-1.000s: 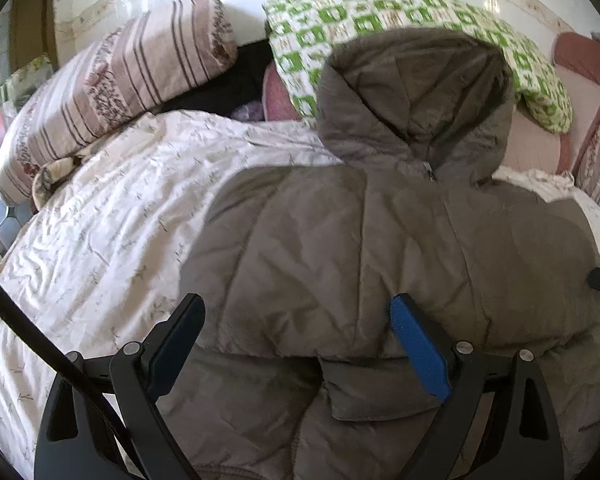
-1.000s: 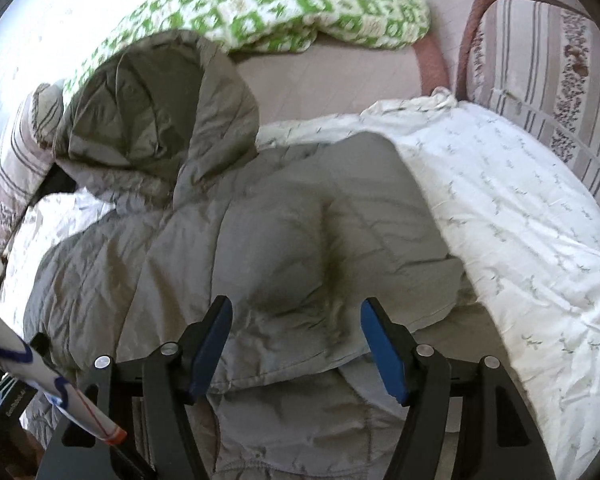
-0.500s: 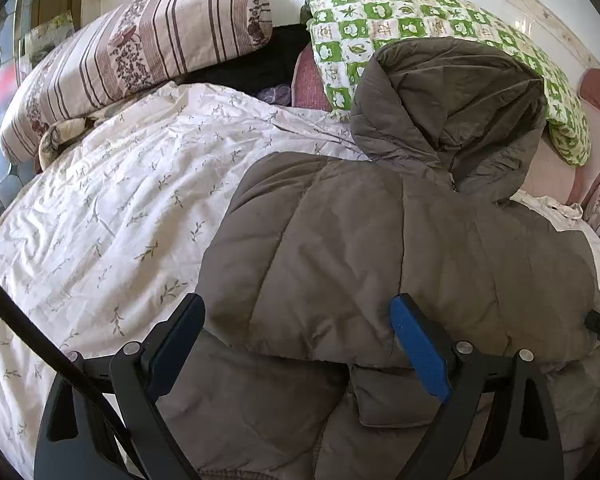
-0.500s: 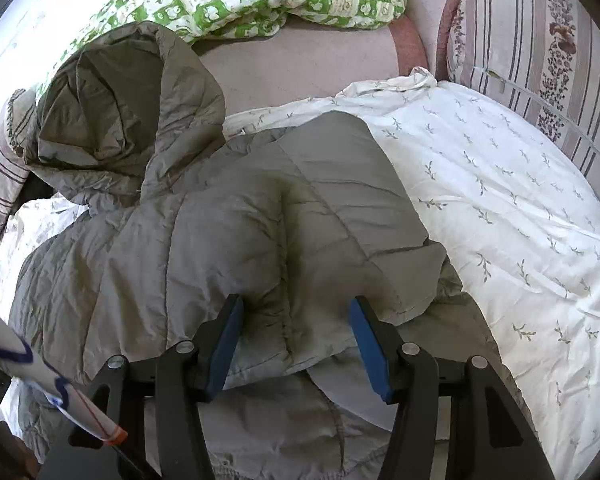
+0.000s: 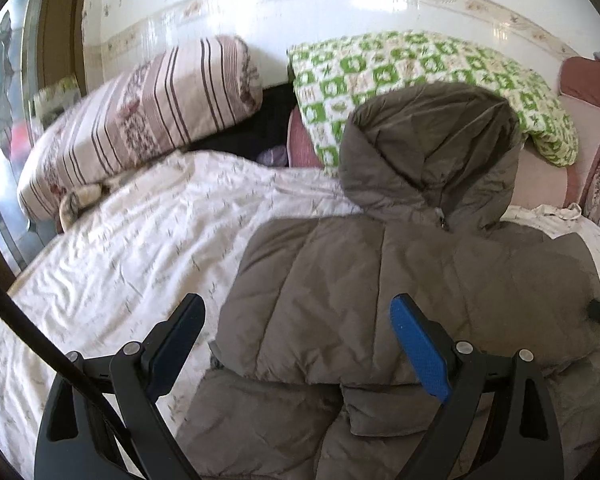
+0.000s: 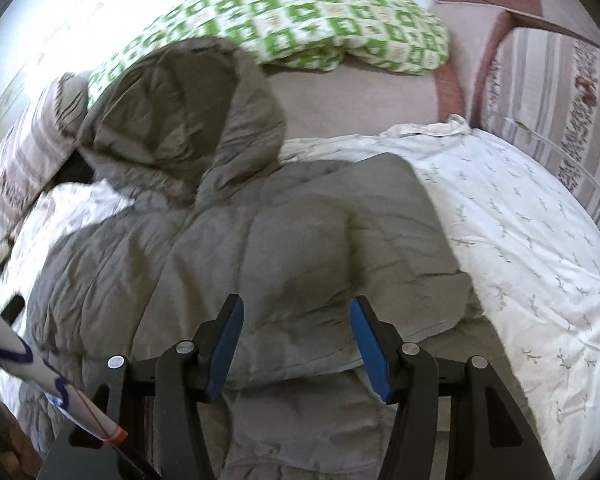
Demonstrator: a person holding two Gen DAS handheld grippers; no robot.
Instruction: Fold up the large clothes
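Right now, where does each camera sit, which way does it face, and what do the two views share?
Left wrist: on the left gripper, looking down across the bed over the grey hooded jacket; only its open fingers show.
Right wrist: on the right gripper, angled down at the same jacket; its fingers stand apart, gripping nothing.
Shared: jacket, hood, green checked pillow, white sheet.

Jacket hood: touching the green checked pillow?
Touching. In the left wrist view the hood of the jacket leans directly against the green checked pillow, overlapping its lower edge with no gap; the right wrist view agrees.
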